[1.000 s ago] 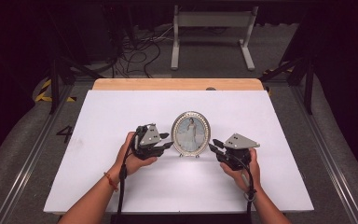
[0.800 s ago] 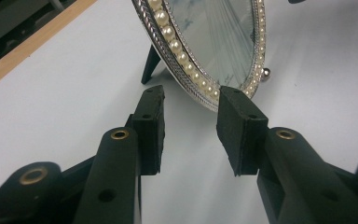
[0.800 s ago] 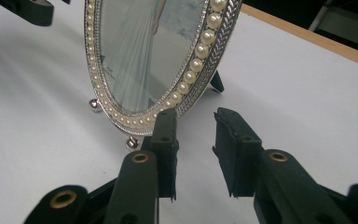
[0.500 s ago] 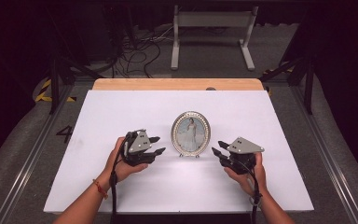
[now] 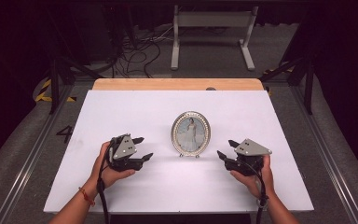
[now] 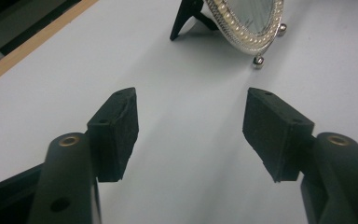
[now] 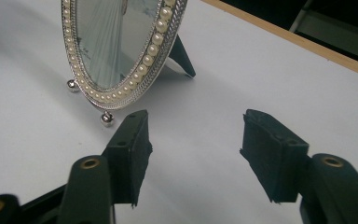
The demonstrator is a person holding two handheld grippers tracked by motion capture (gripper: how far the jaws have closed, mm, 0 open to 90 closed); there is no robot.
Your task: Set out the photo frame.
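Note:
An oval silver picture frame with a pearl rim stands upright on the white table, propped on a black back leg and small ball feet. My left gripper rests to its left, open and empty, jaws pointing toward the frame. My right gripper sits to its right, also open and empty. In the left gripper view the frame stands ahead at the upper right of my gripper. The right gripper view has the frame close at the upper left, just beyond my gripper.
A wooden strip runs along the table's far edge. Beyond it on the floor lie cables and a white stand. Metal rails flank the table on both sides.
Both hands have drawn back from the frame toward the table's near side, the left gripper moving left and the right gripper right. Both grippers stay open.

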